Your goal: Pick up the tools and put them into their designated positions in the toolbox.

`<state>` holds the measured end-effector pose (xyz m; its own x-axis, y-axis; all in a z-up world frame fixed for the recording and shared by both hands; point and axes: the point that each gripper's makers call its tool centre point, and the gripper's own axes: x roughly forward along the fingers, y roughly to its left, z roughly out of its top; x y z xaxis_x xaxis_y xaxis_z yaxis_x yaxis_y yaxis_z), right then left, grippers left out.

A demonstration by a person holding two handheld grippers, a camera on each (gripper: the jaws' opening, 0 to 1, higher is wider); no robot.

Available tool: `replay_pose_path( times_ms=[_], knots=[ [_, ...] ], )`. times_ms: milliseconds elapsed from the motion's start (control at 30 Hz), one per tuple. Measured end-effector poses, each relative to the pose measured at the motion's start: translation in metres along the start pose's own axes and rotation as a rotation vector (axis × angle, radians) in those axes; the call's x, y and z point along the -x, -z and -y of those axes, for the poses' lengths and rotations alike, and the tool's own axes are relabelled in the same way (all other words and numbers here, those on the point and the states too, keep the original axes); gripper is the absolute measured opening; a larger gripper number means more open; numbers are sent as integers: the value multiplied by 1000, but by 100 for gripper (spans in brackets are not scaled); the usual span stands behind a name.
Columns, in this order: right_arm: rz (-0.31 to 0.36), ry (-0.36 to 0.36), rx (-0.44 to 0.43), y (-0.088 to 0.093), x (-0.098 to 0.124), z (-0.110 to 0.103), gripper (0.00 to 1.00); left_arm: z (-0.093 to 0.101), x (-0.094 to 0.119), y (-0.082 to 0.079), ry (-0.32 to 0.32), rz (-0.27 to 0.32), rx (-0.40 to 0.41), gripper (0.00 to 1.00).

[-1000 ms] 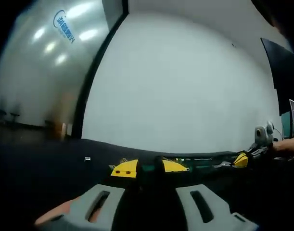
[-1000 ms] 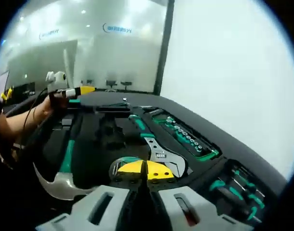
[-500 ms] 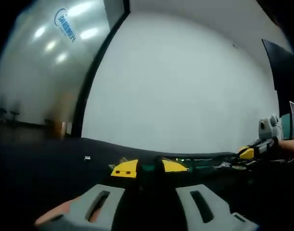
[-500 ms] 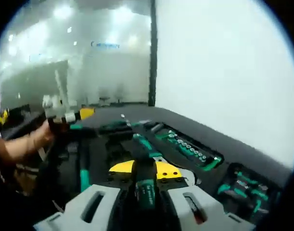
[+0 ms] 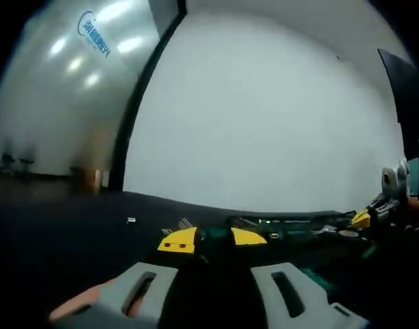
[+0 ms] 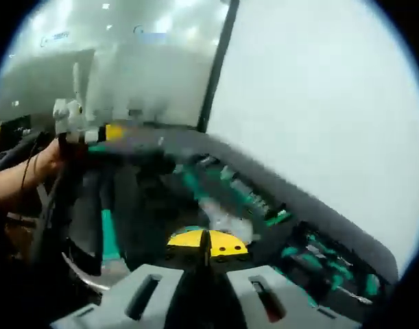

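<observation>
The open toolbox [image 6: 137, 205] has a black foam tray, blurred by motion. In it lie a hammer [image 6: 106, 233] with a green grip and a steel head, and an adjustable wrench [image 6: 219, 216] with a green handle. My right gripper [image 6: 206, 244] hovers low over the tray near the wrench, its yellow tips pressed together with nothing clearly between them. It also appears at the far right as the right gripper [image 5: 361, 219]. My left gripper [image 5: 213, 238] is closed on a dark tool with green on it [image 5: 216, 235]. A hand holds that left gripper [image 6: 103, 133] over the tray's far side.
A row of sockets [image 6: 260, 202] in a green strip and a compartment of green-handled screwdrivers [image 6: 319, 264] fill the tray's right side. The box sits on a dark table [image 5: 65, 236]. A white wall [image 5: 264, 116] and a glass partition [image 5: 51, 89] stand behind.
Half a second ago a green handle lay between my right gripper's parted jaws; now the tips meet and that handle is gone from between them. The right view has swung. The left grip is unchanged.
</observation>
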<state>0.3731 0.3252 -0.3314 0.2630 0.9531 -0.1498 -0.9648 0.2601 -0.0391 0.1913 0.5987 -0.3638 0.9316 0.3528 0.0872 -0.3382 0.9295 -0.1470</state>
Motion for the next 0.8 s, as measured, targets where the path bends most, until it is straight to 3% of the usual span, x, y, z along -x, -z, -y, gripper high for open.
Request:
replay_pose_path(
  times_ms=[33, 67, 100, 133, 167, 233, 300, 333, 400, 467, 533, 567, 633, 700, 733, 800],
  knots=[
    [77, 71, -16, -18, 26, 18, 6, -4, -1, 4, -29, -26, -10, 16],
    [156, 171, 31, -35, 61, 40, 8, -6, -1, 7, -43, -42, -13, 16],
    [221, 285, 129, -49, 99, 59, 8, -9, -3, 10, -68, -66, 0, 16],
    [253, 370, 195, -53, 127, 71, 8, -10, -6, 13, -78, -89, 6, 17],
    [306, 500, 279, -59, 168, 89, 8, -10, -10, 16, -84, -117, 14, 18],
    [410, 635, 285, -60, 222, 112, 8, -11, -22, 23, -116, -192, 28, 31],
    [461, 681, 200, -45, 253, 126, 8, -11, -34, 35, -125, -285, -72, 40],
    [436, 711, 193, -35, 259, 133, 8, -14, -37, 44, -154, -338, -125, 40],
    [360, 761, 206, -13, 269, 146, 7, -21, -48, 55, -183, -383, -136, 44],
    [375, 762, 208, -7, 271, 150, 7, -27, -48, 64, -215, -429, -119, 46],
    [373, 774, 205, 2, 270, 152, 7, -35, -48, 75, -230, -487, -153, 43],
    [371, 774, 206, 5, 268, 153, 7, -37, -56, 74, -237, -437, -117, 42],
    [301, 773, 234, 10, 261, 156, 7, -40, -57, 73, -261, -428, -141, 28],
    [400, 783, 268, -6, 265, 153, 7, -36, -55, 71, -296, -401, -159, 27],
    [365, 772, 281, -3, 259, 152, 7, -28, -49, 70, -296, -407, -170, 27],
    [329, 739, 304, 3, 251, 146, 8, -24, -51, 57, -274, -335, -47, 26]
  ],
)
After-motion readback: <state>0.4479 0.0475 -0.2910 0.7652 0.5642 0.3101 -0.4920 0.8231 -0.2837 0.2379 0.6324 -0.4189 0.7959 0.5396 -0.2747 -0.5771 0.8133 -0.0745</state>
